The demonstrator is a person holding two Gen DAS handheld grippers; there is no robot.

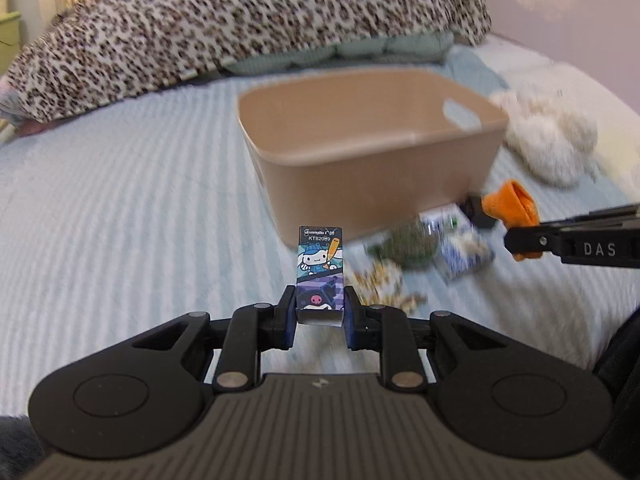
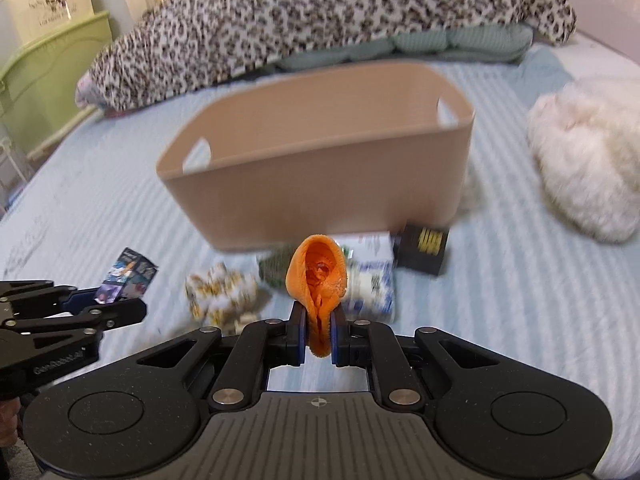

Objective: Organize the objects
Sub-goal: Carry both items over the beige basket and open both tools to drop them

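Note:
My left gripper is shut on a small cartoon-printed box, which stands upright between the pads, above the bed. My right gripper is shut on an orange sock that sticks up from its jaws. A beige plastic bin with handle cut-outs stands on the striped bedsheet just beyond both grippers; it is also in the right wrist view as the bin. From the left wrist view the right gripper enters at the right with the orange sock. The left gripper with the box shows at the left of the right wrist view.
In front of the bin lie a yellow-patterned cloth, a green item, a blue-and-white packet and a black box. A fluffy white item sits right. A leopard-print blanket lies behind.

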